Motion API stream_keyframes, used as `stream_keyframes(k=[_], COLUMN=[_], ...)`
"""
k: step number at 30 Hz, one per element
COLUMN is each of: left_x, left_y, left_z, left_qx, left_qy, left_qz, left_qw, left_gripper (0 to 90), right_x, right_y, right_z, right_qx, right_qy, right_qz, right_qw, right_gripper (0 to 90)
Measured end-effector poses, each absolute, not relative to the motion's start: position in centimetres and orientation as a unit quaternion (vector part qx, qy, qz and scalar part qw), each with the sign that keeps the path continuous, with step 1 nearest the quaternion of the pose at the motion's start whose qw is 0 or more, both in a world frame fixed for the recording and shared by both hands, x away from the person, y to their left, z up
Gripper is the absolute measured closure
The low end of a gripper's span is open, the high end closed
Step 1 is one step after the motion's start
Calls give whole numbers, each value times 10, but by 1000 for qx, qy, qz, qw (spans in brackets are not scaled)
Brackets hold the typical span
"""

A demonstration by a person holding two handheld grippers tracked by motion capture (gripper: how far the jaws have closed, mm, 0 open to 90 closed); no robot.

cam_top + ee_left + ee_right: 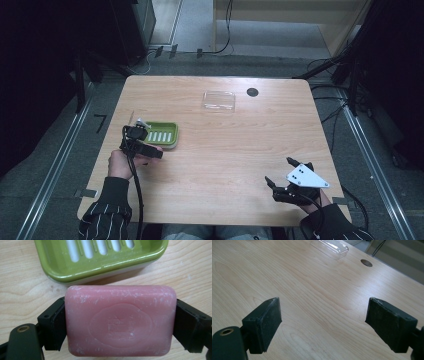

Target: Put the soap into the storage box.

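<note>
**Pink soap clamped in your left gripper, just short of the green dish**

Your left gripper [120,322] is clamped on the pink soap bar [120,320]: its two black jaws press against the bar's short ends, and the stamped oval face of the bar looks up at the gripper's camera. The soap is held over the desk [22,277], and just ahead of your gripper sits the green soap dish [100,263], its slotted white insert showing. In the left gripper view the near rim of the dish lies right beside the far edge of the bar; whether they touch cannot be told. In the high view your left gripper [142,142] sits at the dish's [162,135] near left corner.

Your right gripper [323,323] has its jaws wide apart with nothing between them, hovering over bare wood. Well ahead of it lies a clear plastic lid [329,248], and beyond that to its right a round hole [366,263] in the desk. In the high view your right gripper [280,180] is well apart from the dish.
</note>
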State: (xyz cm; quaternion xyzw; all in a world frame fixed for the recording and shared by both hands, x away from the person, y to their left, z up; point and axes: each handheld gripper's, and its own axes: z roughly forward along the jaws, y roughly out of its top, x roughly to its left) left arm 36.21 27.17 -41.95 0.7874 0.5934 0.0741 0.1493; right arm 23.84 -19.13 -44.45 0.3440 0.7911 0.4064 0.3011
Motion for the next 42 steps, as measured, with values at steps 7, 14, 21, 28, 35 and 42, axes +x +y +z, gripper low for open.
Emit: stream_keyframes(k=[7, 14, 21, 28, 35, 42], left_x=[368, 373, 379, 384, 390, 396], left_y=[266, 263, 262, 260, 257, 254], left_z=[-415, -414, -412, -410, -408, -406], left_qx=[791, 795, 794, 797, 798, 799], left_qy=[587, 580, 580, 575, 573, 569], left_qz=[77, 80, 82, 87, 91, 93], left_qw=[156, 156, 161, 161, 165, 170], left_gripper=[139, 139, 139, 140, 140, 140], right_x=[239, 239, 238, 238, 238, 238], right_y=[-191, -192, -191, -192, -192, -191], right_z=[-445, -445, -445, -444, -444, -445], right_qx=[343, 343, 342, 343, 342, 341], right_qy=[792, 792, 792, 792, 792, 792], right_qz=[406, 405, 405, 405, 406, 406], right_qw=[302, 302, 302, 302, 303, 303], right_gripper=[135, 135, 135, 135, 135, 135])
